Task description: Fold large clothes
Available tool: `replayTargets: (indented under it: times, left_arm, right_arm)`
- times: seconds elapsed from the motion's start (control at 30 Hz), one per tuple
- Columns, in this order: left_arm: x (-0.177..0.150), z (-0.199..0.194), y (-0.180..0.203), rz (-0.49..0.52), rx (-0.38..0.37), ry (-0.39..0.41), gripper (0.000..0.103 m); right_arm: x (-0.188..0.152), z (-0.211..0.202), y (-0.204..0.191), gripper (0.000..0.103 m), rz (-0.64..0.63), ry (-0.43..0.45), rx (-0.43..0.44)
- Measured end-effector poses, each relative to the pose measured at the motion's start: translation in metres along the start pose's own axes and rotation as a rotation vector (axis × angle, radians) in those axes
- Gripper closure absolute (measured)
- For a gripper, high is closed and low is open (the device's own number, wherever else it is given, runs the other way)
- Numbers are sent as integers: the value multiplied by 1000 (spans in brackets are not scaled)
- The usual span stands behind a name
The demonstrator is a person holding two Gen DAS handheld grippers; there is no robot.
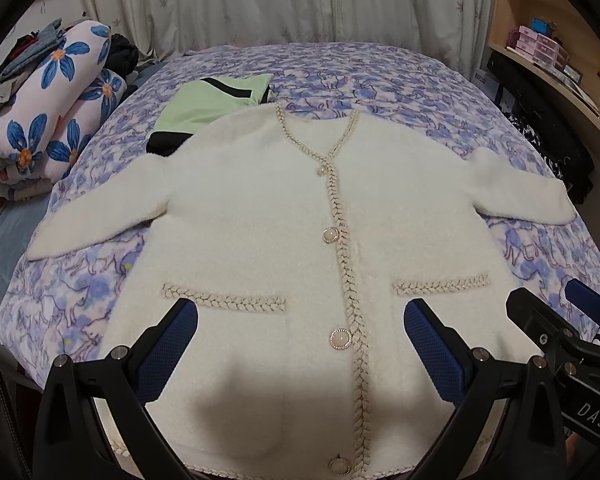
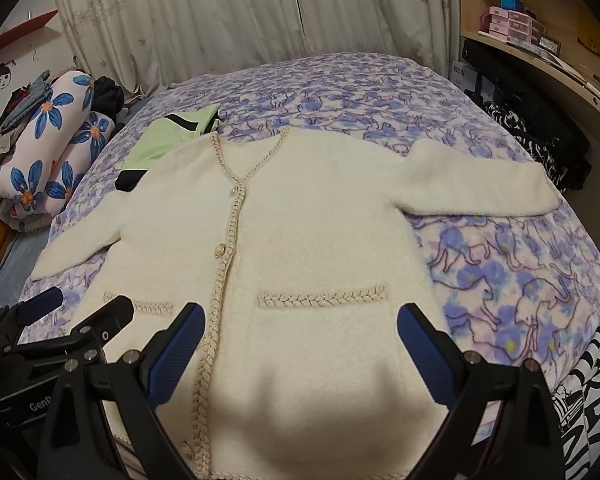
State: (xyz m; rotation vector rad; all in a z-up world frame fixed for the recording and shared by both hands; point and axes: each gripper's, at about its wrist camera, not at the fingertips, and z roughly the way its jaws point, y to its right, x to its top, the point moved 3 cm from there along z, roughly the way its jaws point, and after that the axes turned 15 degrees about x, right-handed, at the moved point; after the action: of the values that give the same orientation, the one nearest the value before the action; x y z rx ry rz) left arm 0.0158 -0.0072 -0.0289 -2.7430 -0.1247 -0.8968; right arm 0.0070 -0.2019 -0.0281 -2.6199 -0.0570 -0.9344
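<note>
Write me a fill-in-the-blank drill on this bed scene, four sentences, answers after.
1. The white cardigan lies flat with both sleeves spread ____.
2. A folded ____ garment sits partly under its shoulder.
3. Both the left tongs and the right tongs are ____.
4. The cardigan's front is closed with round ____.

Missing words: out; green; open; buttons

Ahead of the jaws a bed (image 1: 380,76) under a blue-and-lilac cat-print cover fills the room's middle. Beyond it hang pale leaf-print curtains (image 1: 240,0). Far left of the jaws lies a rolled quilt (image 1: 56,120) with blue flowers; far right stands a wooden shelf (image 2: 532,12) with pink boxes (image 2: 512,26).
</note>
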Motion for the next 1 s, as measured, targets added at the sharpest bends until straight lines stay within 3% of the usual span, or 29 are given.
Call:
replayTargets:
  times: [0.87,1.0]
  left_arm:
    - [3,-3,21,-1,-3,54,1]
    - [6,-2,26,10,-21,26,1]
  right_arm:
    - [1,-6,8,6,1,14,32]
    - [1,-6,9,6,-3,21,25]
